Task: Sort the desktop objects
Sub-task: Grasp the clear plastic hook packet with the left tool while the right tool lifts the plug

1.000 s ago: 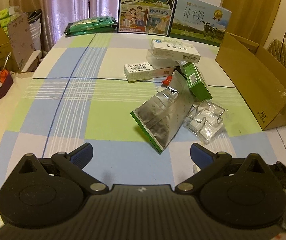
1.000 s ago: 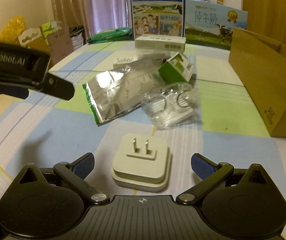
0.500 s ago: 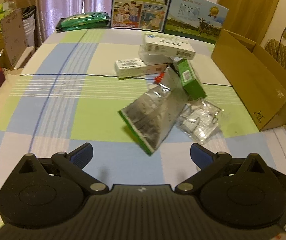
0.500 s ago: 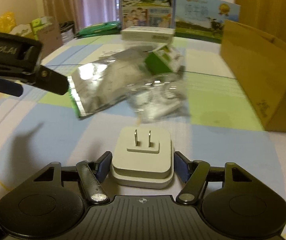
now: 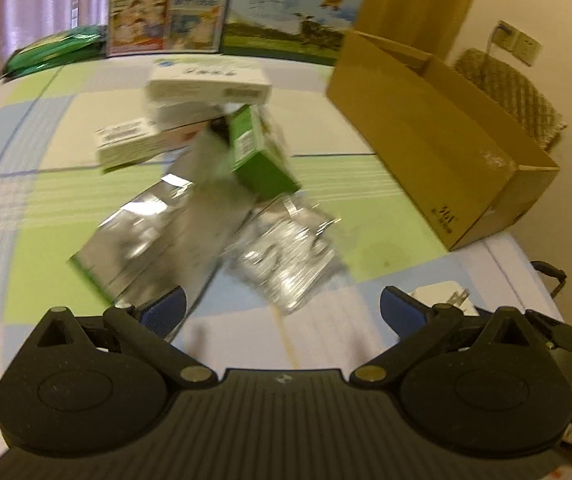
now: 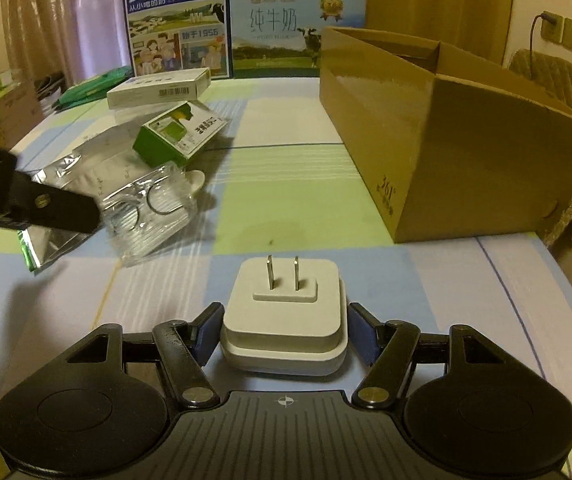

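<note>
A: Plug adapter (image 6: 284, 320) first: white, 2 flat prongs pointing up and away from my right camera, and my right tongs (image 6: 285, 334) are closed on it, a blue pad pressed to each side. It sits low over the checked cloth on the counter (image 6: 366, 208), near the front edge; whether it touches the cloth I cannot tell.

B: And your left tongs?

A: My left tongs (image 5: 284, 312) stand wide with nothing between the pads, hovering over the loose pile. The left picture is blurred, so fine detail there is lost. From the right camera I see one black left finger (image 6: 46, 208) crossing in front of the silver foil pouch (image 6: 74, 176).

B: What is in the pile?

A: The foil pouch with a green edge, a clear plastic packet (image 6: 154, 212) with 2 rings inside lying against it, and a green carton (image 6: 178, 136) tilted on top of the pouch. Behind those, a white box with a barcode (image 6: 160, 88) rests on other white boxes (image 5: 126, 144).

B: And the box?

A: An open brown cardboard box (image 6: 466, 152) stands on the right side of the counter, well apart from the adapter. 2 milk cartons (image 6: 178, 20) stand at the far edge, with a green packet (image 6: 94, 88) lying to their left.
</note>
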### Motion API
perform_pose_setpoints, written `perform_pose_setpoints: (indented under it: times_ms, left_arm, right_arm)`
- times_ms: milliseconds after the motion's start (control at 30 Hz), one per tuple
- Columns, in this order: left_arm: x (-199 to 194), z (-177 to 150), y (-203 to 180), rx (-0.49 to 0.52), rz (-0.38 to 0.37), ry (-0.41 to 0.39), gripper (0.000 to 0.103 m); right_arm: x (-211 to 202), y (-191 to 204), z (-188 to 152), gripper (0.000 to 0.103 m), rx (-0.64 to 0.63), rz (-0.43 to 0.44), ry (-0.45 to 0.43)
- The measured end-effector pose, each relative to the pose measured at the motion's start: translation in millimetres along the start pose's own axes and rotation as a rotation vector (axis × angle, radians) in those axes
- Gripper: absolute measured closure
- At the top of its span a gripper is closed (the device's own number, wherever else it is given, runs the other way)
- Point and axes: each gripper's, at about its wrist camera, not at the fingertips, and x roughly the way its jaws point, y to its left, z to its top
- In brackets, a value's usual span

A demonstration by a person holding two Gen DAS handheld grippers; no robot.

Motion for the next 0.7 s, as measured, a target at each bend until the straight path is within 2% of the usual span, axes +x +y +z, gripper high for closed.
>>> perform_pose_setpoints:
  times_ms: [333, 700]
  left_arm:
    - [34, 18, -2, 0.172, -0.104, 0.029, 0.002]
    - [58, 35, 13, 0.322, -0.186, 0.045, 0.004]
  right_arm:
    - [13, -5, 23, 0.039, -0.001, 0.063, -0.027]
    - [34, -8, 40, 0.04, 0.054, 0.07, -0.031]
